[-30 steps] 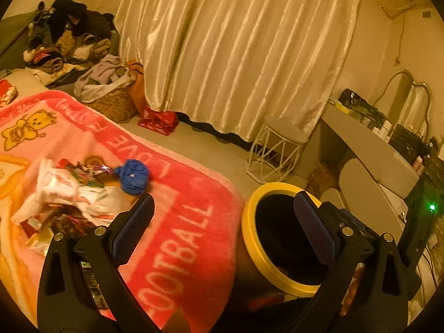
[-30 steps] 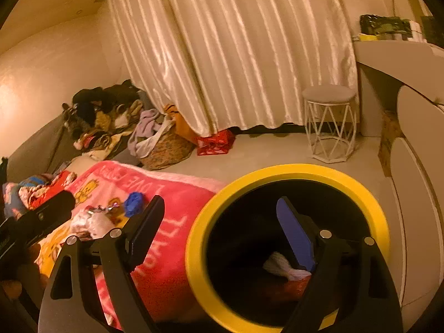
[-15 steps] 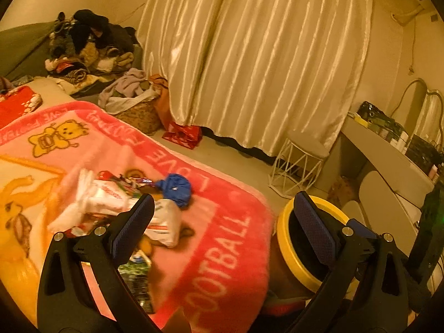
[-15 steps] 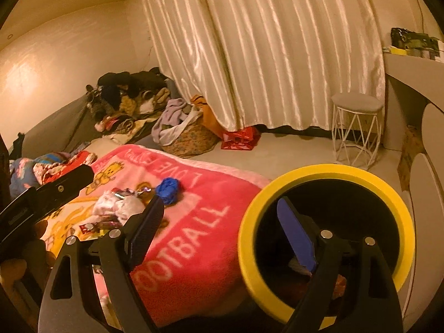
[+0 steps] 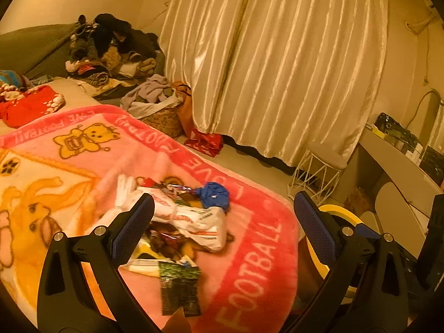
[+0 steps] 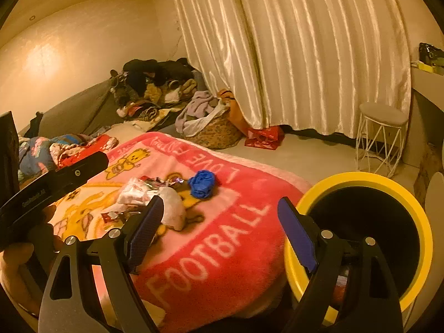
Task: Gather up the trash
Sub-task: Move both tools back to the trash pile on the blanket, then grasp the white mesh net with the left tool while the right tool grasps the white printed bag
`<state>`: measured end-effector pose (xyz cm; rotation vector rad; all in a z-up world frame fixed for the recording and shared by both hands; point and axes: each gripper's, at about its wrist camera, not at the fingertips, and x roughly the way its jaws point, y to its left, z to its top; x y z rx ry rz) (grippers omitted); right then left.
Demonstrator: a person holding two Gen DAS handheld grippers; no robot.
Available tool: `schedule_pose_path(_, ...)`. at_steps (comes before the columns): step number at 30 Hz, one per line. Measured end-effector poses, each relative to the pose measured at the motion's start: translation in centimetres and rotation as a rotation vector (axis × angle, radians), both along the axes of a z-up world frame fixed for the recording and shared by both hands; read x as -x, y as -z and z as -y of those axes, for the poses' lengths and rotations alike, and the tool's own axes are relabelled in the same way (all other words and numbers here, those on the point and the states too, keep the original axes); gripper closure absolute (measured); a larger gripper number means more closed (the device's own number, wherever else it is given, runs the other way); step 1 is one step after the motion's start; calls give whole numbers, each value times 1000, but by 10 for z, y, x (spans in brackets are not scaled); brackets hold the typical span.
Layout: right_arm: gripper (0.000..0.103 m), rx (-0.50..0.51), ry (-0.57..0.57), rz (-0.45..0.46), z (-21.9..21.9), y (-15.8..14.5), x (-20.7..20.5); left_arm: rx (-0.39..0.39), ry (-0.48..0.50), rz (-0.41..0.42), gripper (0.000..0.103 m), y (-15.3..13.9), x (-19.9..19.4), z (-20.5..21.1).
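Trash pile (image 5: 177,222) lies mid-blanket (image 5: 249,263) on the bed; yellow-rimmed bin (image 6: 360,222) stands right of it. Left tool (image 5: 222,222) and right tool (image 6: 219,230) both gape wide, empty. Wrappers and the blue wad (image 6: 202,183) look light, soft, crinkly, likely slippery; pinch a bunched fold.

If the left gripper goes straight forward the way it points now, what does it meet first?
Probably the trash pile on the pink blanket. The open left gripper aims down at it, with nothing between its jaws. The white plastic bag looks nearest in that line, but depth is uncertain in the fisheye view.
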<state>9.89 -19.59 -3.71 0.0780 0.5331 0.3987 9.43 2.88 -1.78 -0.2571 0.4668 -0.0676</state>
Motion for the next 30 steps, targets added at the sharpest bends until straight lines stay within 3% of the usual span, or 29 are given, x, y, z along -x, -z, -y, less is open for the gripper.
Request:
schedule_pose_path(20,21,89,-170,-84,-79,19,-38,51,-171,-62,10,25,7,-86)
schedule_pose_path(27,21,138,-190,-111,-106,32,-56,71,-221,-129,10,45,6,-118)
schedule_pose_path(30,21,140,-194,-133,-112,37,-66,116,-231,-162,11,57,3,-132)
